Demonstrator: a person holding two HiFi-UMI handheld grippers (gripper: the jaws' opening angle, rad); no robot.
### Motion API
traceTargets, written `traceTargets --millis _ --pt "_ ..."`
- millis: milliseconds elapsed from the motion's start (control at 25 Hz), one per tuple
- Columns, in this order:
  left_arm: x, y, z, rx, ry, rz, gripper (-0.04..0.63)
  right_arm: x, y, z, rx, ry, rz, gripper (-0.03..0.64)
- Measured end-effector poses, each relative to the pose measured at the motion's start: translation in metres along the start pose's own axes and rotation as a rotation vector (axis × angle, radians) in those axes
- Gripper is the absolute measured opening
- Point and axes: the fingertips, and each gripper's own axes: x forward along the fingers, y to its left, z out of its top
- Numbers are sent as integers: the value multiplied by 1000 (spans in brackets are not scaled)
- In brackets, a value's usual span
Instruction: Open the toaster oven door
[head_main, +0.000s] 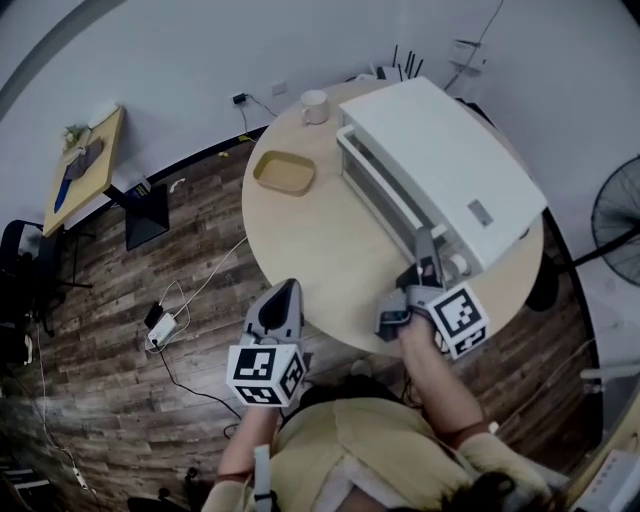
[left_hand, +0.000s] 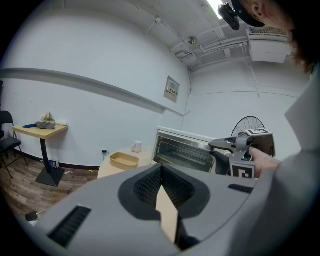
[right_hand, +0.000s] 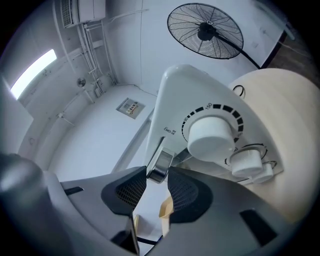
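Note:
A white toaster oven (head_main: 440, 160) stands on the right side of a round wooden table (head_main: 310, 260). Its glass door looks closed in the left gripper view, with the racks showing behind it (left_hand: 182, 150). A metal bar handle (head_main: 385, 195) runs along the door's top edge. My right gripper (head_main: 427, 242) is at the handle's near end, beside the white knobs (right_hand: 211, 135). In the right gripper view the handle's end (right_hand: 160, 167) sits between the pads, and both pads press on it. My left gripper (head_main: 287, 290) hangs over the table's near edge, shut and empty.
A tan tray (head_main: 284, 172) and a white mug (head_main: 315, 106) sit on the table left of the oven. A standing fan (head_main: 615, 230) is at the right, beyond the table. A small side table (head_main: 85, 170) and cables (head_main: 160, 325) are on the wood floor at the left.

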Motion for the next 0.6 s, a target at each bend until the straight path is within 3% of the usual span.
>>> traceTargets --millis 160,360,600 --pt "-8 9 0 -8 -12 -10 2 -2 -4 0 -7 -21 -13 129" --pt "-17 18 2 -18 -25 -14 2 -8 7 -21 -62 6 42 127" --pt "-24 27 2 -26 -25 -16 2 -16 4 -35 -118 37 -22 126"
